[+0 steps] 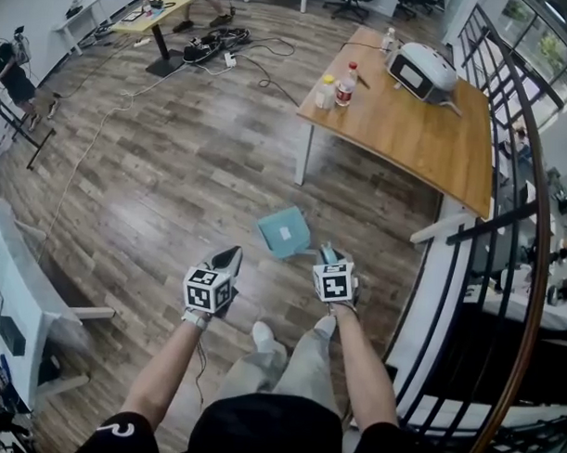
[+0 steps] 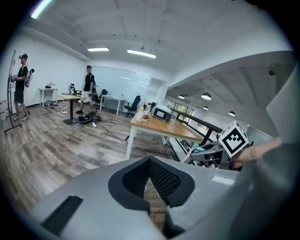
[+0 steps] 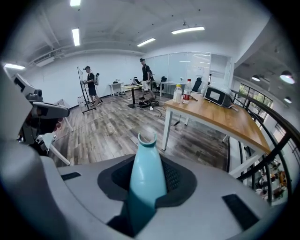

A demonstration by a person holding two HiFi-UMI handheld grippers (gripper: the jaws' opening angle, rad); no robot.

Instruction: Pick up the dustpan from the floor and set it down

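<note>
The teal dustpan [image 1: 283,232] with a white label hangs low over the wood floor [image 1: 174,171], just left of and ahead of my right gripper [image 1: 327,256]. That gripper is shut on the pan's handle [image 3: 146,168], whose hooked end sticks out past the pads. Whether the pan touches the floor I cannot tell. My left gripper [image 1: 230,258] is beside it on the left, shut and empty, with only a thin slit between its pads [image 2: 161,180]. The left gripper view also shows the right gripper's marker cube [image 2: 233,137].
A wooden table [image 1: 408,123] stands ahead to the right with bottles [image 1: 337,87] and a white device [image 1: 421,72] on it. A black railing [image 1: 520,220] runs along the right. White furniture [image 1: 21,286] is at the left, and cables [image 1: 215,49] and people farther off.
</note>
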